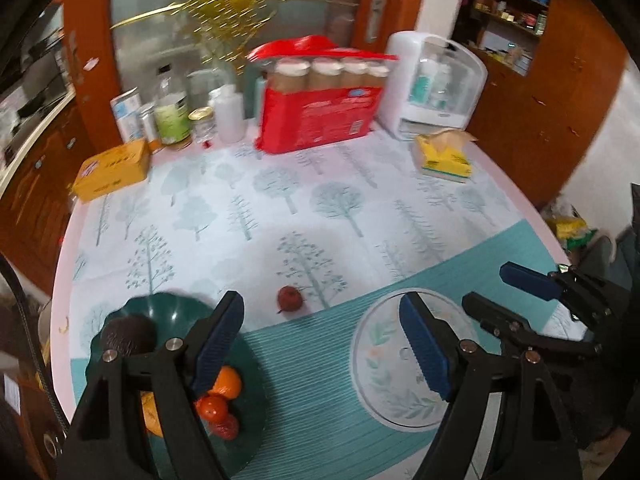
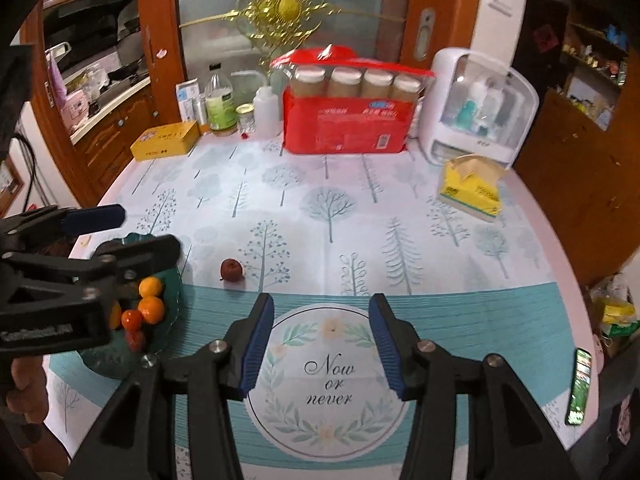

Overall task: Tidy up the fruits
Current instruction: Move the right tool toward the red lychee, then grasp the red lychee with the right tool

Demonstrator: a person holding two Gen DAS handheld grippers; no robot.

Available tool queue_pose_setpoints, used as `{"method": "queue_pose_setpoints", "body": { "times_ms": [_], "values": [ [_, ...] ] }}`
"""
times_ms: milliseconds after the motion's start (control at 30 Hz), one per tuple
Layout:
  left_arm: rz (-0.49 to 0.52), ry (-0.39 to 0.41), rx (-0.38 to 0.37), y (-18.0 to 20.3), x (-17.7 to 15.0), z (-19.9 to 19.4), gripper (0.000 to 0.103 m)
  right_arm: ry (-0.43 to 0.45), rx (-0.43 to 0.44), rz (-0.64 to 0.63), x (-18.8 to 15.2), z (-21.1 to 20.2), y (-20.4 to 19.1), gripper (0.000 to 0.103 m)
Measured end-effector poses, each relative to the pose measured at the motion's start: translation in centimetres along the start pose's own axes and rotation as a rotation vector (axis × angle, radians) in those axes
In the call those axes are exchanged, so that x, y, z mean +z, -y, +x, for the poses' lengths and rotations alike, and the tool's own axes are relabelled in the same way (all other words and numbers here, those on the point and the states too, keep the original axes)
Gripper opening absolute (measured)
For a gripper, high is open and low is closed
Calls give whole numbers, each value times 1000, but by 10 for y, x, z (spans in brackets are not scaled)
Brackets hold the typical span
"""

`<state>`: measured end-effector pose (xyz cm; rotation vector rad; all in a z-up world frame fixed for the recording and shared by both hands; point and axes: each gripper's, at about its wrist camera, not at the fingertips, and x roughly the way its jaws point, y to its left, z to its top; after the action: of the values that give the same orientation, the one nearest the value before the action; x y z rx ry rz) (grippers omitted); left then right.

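While most of the fruit already sits in the dark green plate [image 1: 240,420], one small dark red fruit [image 1: 291,299] lies alone on the desk [image 2: 520,280], on the tree-printed cloth just beyond the teal striped band. It lies ahead of both pairs of jaws and between them: up and slightly right of the left gripper's near finger in the left wrist view, up and left of the right gripper [image 2: 322,344] in the right wrist view. Judged from both views, the left gripper [image 1: 320,344] is the nearer, since the plate lies directly beneath it.

Jaws: both pairs stand apart with nothing between the ribbed blue pads; neither holds anything.

The stray fruit is roundish, dull-skinned and wrinkled, with a short stem lying on the cloth toward the left; it has no marked long axis, so approach angle appears uncritical. It may roll if nudged.

Plate contents: glossy orange citrus [image 1: 228,386], a shiny red tomato-like fruit [image 1: 212,407], and a dark rough-skinned avocado-like fruit [image 1: 128,334]. The plate is smooth, scallop-edged, probably plastic. The cloth is flat and matte.
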<state>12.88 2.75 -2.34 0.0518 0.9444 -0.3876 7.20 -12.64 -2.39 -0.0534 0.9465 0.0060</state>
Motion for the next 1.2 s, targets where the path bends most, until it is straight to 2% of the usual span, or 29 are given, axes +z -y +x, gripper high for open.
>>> {"method": "queue_pose_setpoints", "body": {
  "times_ms": [167,433,767,967,1133,1200],
  "values": [
    [-101,-55,80,-25,-22,22,79,-72,83,-38,4,50,-1,50],
    [-236,-77,190,-51,-54,40,79,-155,251,-128,14,137,-30,50],
    [-394,-48,313,-58,-70,47,79,-132,410,-281,30,194,-68,51],
    [-450,-44,366,-60,-80,37,79,-134,427,-336,38,203,-88,53],
    [-480,-44,381,-60,-92,27,79,-193,434,-384,30,211,-105,52],
    [-492,-46,384,-62,-96,24,79,-172,419,-418,26,209,-110,50]
  ]
}}
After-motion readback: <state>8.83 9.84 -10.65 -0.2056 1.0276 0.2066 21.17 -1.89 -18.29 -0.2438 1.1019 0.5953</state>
